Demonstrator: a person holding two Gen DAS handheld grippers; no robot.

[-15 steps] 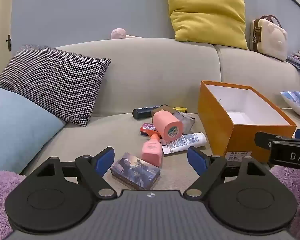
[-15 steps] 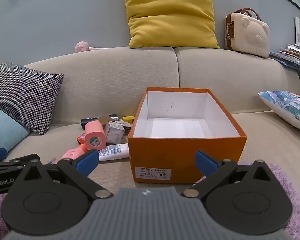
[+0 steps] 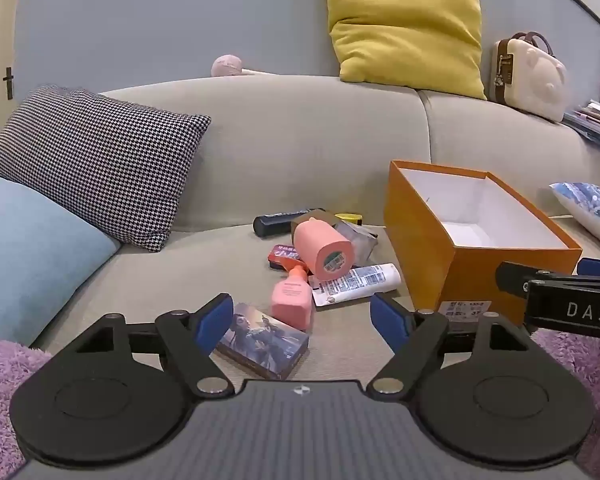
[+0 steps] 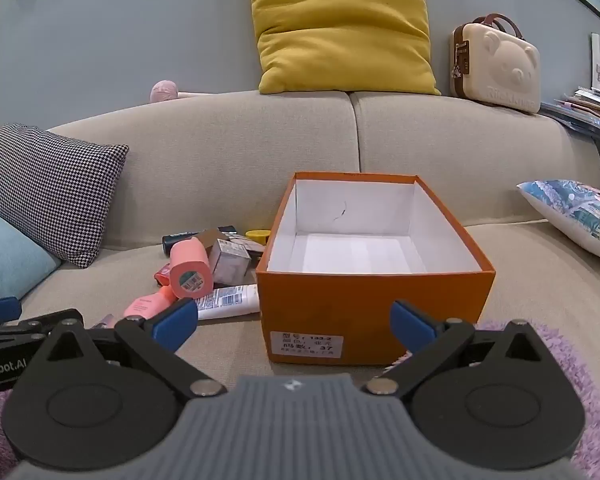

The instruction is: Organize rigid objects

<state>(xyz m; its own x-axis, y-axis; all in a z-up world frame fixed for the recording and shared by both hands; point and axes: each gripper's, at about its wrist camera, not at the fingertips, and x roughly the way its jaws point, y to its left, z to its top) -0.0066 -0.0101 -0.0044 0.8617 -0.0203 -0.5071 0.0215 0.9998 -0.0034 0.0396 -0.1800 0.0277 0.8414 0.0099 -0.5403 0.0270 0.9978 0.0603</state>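
An empty orange box with a white inside stands on the beige sofa seat. Left of it lies a heap: a pink tape roll, a pink bottle, a white tube, a dark bottle, a red tin, a yellow cap and a small grey carton. A picture-printed box lies nearest. My left gripper hangs open just before that printed box, holding nothing. My right gripper stands open in front of the orange box's labelled face.
A houndstooth cushion and a blue cushion lean at the left. A yellow pillow and a cream bear case sit on the sofa back. A printed pillow lies at the right. Purple fluffy fabric covers the near edge.
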